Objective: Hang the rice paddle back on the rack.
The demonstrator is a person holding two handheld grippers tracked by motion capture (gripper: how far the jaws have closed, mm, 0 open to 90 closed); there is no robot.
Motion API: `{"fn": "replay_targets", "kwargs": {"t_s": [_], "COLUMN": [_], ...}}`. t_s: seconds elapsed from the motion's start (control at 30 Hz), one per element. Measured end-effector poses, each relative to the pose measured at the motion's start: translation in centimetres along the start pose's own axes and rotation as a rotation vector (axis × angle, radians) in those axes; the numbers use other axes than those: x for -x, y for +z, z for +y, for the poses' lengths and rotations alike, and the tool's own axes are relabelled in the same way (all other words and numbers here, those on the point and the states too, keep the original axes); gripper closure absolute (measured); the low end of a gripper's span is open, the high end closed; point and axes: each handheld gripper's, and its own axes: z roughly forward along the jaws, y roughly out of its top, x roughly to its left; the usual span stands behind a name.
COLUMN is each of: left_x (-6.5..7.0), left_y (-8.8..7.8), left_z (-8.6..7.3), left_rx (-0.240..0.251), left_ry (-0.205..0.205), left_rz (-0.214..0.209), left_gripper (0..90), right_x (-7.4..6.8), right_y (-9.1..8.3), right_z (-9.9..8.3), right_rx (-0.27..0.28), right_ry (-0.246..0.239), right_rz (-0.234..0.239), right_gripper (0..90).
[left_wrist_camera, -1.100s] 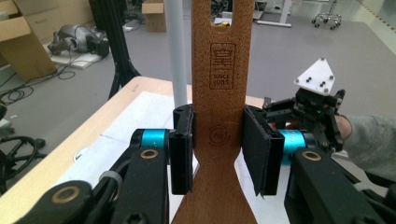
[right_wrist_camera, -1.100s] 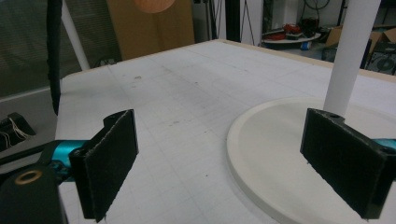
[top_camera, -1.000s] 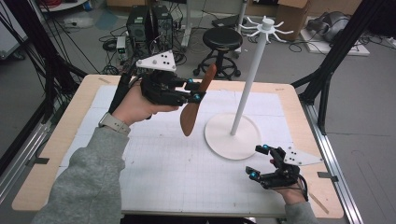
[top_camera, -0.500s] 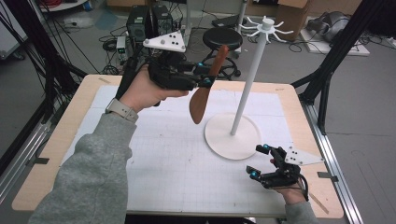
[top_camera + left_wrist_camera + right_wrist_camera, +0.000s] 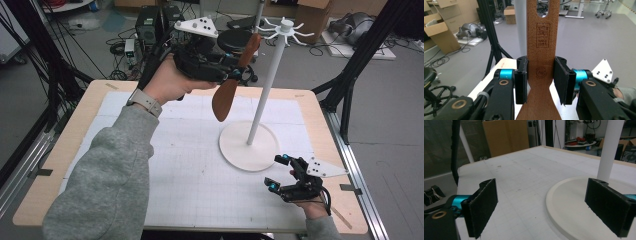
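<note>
Brown wooden spatula (image 5: 226,95), tilted, held aloft

A lab: black rig frame (image 5: 372,47), floor cables (image 5: 90,55), cardboard boxes (image 5: 439,30)

Left claw (image 5: 235,75) lifted higher, wooden spatula (image 5: 227,92) carried up toward the hooks of the white stand (image 5: 282,30)

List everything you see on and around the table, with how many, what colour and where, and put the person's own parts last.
wooden spatula: one, brown, held above the table beside the stand's pole, blade hanging down
hook stand: one, white, round base on the mat right of centre, hooks at its top
grid mat: one, white, covering the tabletop
stool: one, black, on the floor behind the table
left gripper: one, black, raised, shut on the spatula's handle
right gripper: one, black, open, low at the table's near right
</note>
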Motion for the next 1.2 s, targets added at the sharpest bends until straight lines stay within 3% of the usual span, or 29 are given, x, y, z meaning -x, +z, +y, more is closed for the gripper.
{"fn": "replay_targets", "kwargs": {"t_s": [0.37,0.47,0.7,1.2], "left_x": [-0.3,-0.6,-0.6,-1.0], "left_y": [1.0,1.2,1.6,2.7], "left_z": [0.7,0.8,0.9,0.6], "left_rx": [0.009,0.012,0.014,0.006], "left_ry": [0.005,0.004,0.002,-0.007], "left_rz": [0.016,0.041,0.027,0.048], "left_gripper": [65.1,65.1,65.1,65.1], "right_x": [0.0,0.0,0.0,0.1], "right_y": [-0.1,0.0,0.0,0.0], "right_z": [0.0,0.0,0.0,0.0], "right_rx": [0.002,0.001,-0.004,-0.002], "right_ry": [0.001,-0.001,-0.001,0.002], "right_rz": [0.003,0.004,0.003,0.003], "right_gripper": [9.9,9.9,9.9,9.9]}}
